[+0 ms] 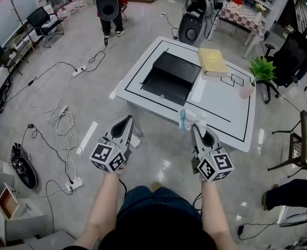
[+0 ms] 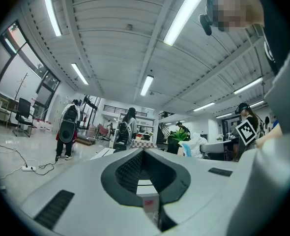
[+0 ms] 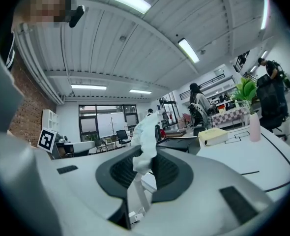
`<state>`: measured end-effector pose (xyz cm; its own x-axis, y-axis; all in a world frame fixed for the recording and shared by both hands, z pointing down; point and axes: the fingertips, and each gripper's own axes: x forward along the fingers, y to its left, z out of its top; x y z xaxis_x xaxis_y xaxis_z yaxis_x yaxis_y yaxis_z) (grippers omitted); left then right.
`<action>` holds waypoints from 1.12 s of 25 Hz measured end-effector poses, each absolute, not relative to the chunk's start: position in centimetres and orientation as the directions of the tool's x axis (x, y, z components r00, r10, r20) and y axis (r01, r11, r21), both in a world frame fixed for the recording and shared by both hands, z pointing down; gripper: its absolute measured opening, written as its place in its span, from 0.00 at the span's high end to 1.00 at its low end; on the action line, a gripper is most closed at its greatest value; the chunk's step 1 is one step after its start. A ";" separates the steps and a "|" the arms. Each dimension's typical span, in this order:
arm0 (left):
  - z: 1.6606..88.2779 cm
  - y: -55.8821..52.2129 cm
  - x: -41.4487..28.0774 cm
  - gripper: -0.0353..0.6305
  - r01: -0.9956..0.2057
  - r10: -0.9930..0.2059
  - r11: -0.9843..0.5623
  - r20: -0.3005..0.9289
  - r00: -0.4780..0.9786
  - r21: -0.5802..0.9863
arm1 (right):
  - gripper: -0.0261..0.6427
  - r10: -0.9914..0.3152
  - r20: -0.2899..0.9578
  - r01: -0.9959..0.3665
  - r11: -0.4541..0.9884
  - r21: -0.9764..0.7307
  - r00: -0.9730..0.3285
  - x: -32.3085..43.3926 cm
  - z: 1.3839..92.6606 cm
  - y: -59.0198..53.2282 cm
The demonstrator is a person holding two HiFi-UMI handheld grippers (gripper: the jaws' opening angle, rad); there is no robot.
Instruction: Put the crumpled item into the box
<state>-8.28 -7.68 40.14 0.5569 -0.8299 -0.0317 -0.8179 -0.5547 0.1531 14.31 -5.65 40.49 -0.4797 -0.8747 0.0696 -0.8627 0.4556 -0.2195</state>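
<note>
The right gripper has its fingers clamped on the crumpled item, a white wad with a pale blue edge. In the right gripper view the wad stands up out of the pinch, with a narrow strip of it hanging down between the fingers. The item is held in the air, clear of the black box, on the box's near right side and over the near edge of the white bench. It is not in the box.

The box lies open on the bench, its dark inside showing nothing I can make out. Just right of the box's far corner sits a pale yellow book-like thing. Farther right of the box, at the bench's edge, a green plant in a pink vase stands upright.

The left gripper hangs to the near left of the box, off the bench and over the floor. Its fingers meet at the tips with nothing between them. Both grippers point level toward the box.
</note>
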 end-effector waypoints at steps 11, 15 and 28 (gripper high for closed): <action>40.7 -8.5 -8.0 0.94 -0.824 -0.833 -0.549 -0.008 0.553 0.142 | 0.87 -0.874 0.065 -0.852 0.449 -0.268 -0.481 14.9 41.4 -7.0; 41.0 -9.2 -7.9 0.94 -0.823 -0.832 -0.548 0.005 0.555 0.148 | 0.87 -0.880 0.072 -0.855 0.433 -0.285 -0.469 15.3 41.9 -7.5; 40.8 -15.5 -5.6 0.94 -0.787 -0.798 -0.596 -0.004 0.603 0.159 | 0.87 -0.897 0.098 -0.873 0.388 -0.297 -0.432 16.9 42.1 -12.8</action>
